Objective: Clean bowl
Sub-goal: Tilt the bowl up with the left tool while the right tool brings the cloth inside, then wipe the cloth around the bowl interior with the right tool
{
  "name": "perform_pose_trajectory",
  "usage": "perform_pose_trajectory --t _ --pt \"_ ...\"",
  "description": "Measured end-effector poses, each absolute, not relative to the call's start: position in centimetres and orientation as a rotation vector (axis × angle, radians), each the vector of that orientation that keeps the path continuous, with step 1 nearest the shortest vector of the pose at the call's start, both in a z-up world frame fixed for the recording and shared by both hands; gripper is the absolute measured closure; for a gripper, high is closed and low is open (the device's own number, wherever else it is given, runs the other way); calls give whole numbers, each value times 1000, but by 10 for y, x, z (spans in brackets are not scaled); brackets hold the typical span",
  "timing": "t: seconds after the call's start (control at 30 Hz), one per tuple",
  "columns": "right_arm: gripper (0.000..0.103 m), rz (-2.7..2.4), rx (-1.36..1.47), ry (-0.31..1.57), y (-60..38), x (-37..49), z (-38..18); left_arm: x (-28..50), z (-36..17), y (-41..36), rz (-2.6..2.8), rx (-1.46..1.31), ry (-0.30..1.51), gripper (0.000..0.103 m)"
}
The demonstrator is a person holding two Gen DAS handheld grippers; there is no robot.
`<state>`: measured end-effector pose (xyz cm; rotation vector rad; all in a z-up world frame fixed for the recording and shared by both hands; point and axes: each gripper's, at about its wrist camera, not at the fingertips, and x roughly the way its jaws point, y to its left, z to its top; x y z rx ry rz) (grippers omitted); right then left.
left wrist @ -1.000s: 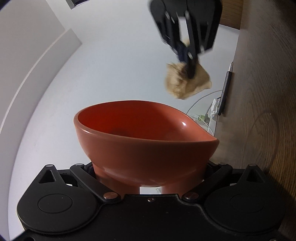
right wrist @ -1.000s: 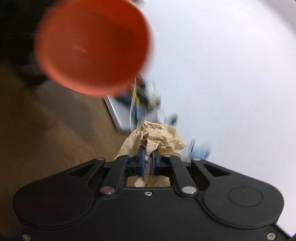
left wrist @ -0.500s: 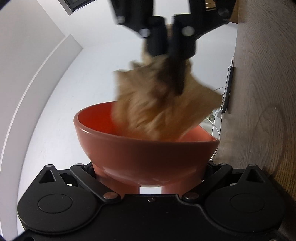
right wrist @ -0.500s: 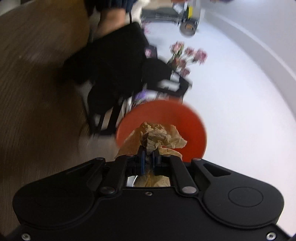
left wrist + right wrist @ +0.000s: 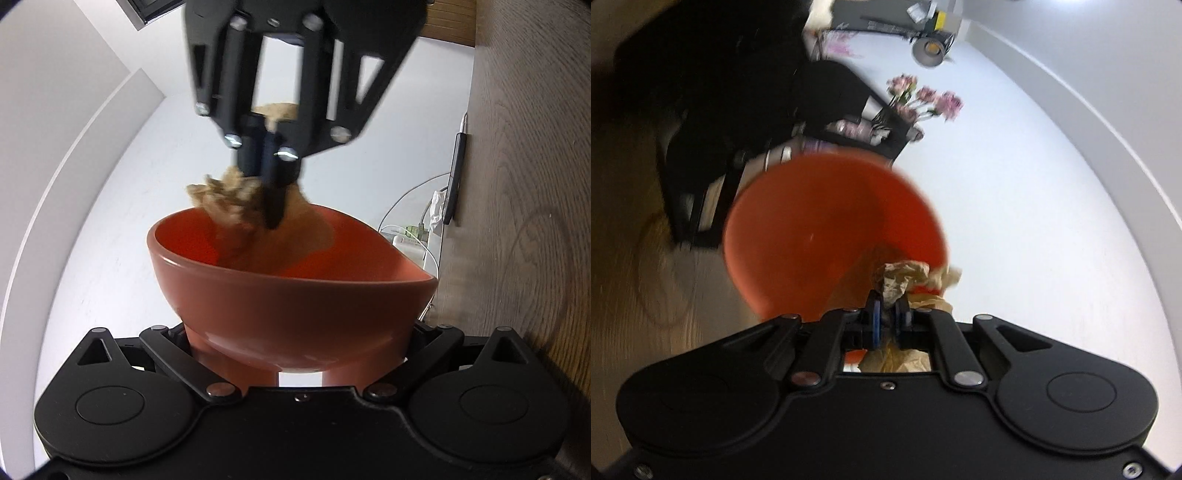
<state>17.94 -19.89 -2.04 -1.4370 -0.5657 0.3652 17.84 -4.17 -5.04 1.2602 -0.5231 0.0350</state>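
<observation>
Brown crumpled paper [image 5: 236,206], airborne a second ago, now sits inside our red bowl [image 5: 295,295], right hand-held gripper [image 5: 271,206] clamping it, left hand-held gripper [image 5: 299,354] clamping the bowl's foot: wiping underway.

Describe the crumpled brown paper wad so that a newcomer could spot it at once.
Find the glossy orange-red bowl gripped by its foot in the left tool. Dipping over its far rim is the crumpled brown paper wad, pinched in the right tool. It is the only tan, wrinkled thing among smooth surfaces.
</observation>
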Motion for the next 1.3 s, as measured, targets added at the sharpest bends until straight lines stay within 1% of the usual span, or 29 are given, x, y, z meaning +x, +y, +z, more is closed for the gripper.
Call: perform_pose_trajectory --t 0.13,0.27,0.47,0.63,0.7,1.13,1.3 --pt "95 403 -1470 -520 -208 191 -38 177 -49 -52 35 1260 -523 5" --pt "95 486 -1464 -526 -214 191 -56 175 -48 -51 35 1260 -524 5" --pt "95 577 -1481 -632 -213 181 -70 177 -48 -50 35 1260 -524 5" --pt "95 519 -1446 -695 -217 199 -62 178 -49 -48 33 1260 -524 5" --pt "95 493 -1440 -690 -218 205 -58 178 -49 -48 33 1260 -524 5" --pt "95 431 -1510 -572 -253 289 -80 178 -48 -47 32 1260 -524 5" --pt "95 485 -1513 -587 -252 294 -92 178 -48 -47 32 1260 -524 5"
